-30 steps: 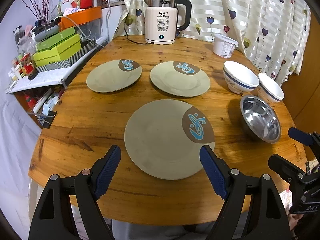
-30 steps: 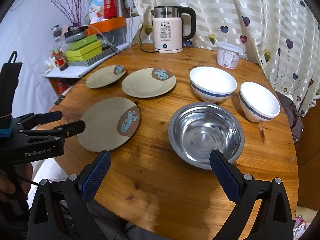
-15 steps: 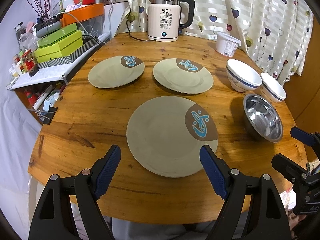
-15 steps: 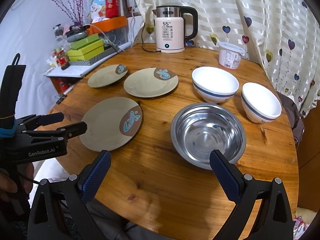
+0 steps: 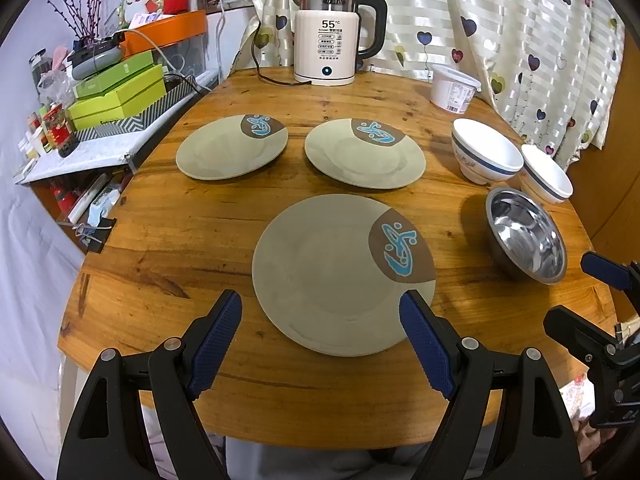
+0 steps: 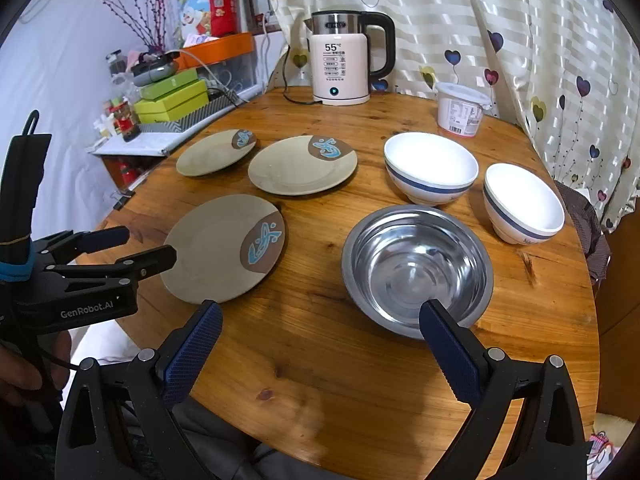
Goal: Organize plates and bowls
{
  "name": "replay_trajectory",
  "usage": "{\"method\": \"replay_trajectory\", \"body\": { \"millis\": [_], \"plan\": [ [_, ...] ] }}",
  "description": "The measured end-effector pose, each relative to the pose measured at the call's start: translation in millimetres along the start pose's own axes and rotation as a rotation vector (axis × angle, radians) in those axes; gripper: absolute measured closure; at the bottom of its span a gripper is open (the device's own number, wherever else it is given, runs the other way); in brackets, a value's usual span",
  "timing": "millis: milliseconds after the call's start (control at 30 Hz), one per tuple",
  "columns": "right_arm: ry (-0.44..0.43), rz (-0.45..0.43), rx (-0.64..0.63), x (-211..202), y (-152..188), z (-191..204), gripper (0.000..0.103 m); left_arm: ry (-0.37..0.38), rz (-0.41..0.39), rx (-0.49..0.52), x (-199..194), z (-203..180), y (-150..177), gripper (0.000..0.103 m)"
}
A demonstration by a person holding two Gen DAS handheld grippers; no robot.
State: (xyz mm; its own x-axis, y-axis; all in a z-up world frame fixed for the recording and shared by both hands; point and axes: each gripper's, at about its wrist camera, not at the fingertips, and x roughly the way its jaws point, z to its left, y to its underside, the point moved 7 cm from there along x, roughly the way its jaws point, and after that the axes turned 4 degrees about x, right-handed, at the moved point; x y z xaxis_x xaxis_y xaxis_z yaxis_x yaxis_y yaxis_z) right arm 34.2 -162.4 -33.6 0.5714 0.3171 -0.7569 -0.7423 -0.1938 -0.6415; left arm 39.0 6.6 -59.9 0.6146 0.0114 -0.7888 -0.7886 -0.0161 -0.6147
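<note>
A: Left to right, quick. Left gripper [image 5: 320, 320]?
B: Released, jaws wide, holding nothing, above the near plate [image 5: 340, 272] at the counter [image 5: 180, 232] front edge.
A: Other plates?
B: Small plate [image 5: 228, 148] back left, middle plate [image 5: 364, 154] beside it, apart.
A: Bowls?
B: Steel bowl [image 6: 416, 268] near the front right edge, two white bowls [image 6: 430, 166] [image 6: 522, 202] behind it, not touching.
A: Right gripper [image 6: 320, 344]?
B: Released too, empty, over the steel bowl's near rim. Kettle [image 6: 344, 64] at the far edge.
</note>
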Motion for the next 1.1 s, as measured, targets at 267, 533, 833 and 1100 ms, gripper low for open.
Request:
{"method": "replay_trajectory", "body": {
  "millis": [267, 533, 833, 1100],
  "plan": [
    [-0.004, 0.000, 0.001, -0.4, 0.3, 1.1, 0.003, 0.001, -0.002, -0.003, -1.2, -1.7, -1.0, 0.022],
    [-0.012, -0.001, 0.001, -1.4, -1.6, 5.2, 0.003, 0.009, 0.002, -0.009, -0.6, -1.9, -1.6, 0.021],
    [-0.012, 0.002, 0.003, -1.2, -1.8, 5.1, 0.003, 0.009, 0.001, -0.007, 0.1, -0.3, -1.5, 0.021],
    [-0.015, 0.001, 0.003, -0.7, -2.0, 4.8, 0.003, 0.011, 0.003, 0.001, 2.1, -0.1, -0.6, 0.021]
  ]
}}
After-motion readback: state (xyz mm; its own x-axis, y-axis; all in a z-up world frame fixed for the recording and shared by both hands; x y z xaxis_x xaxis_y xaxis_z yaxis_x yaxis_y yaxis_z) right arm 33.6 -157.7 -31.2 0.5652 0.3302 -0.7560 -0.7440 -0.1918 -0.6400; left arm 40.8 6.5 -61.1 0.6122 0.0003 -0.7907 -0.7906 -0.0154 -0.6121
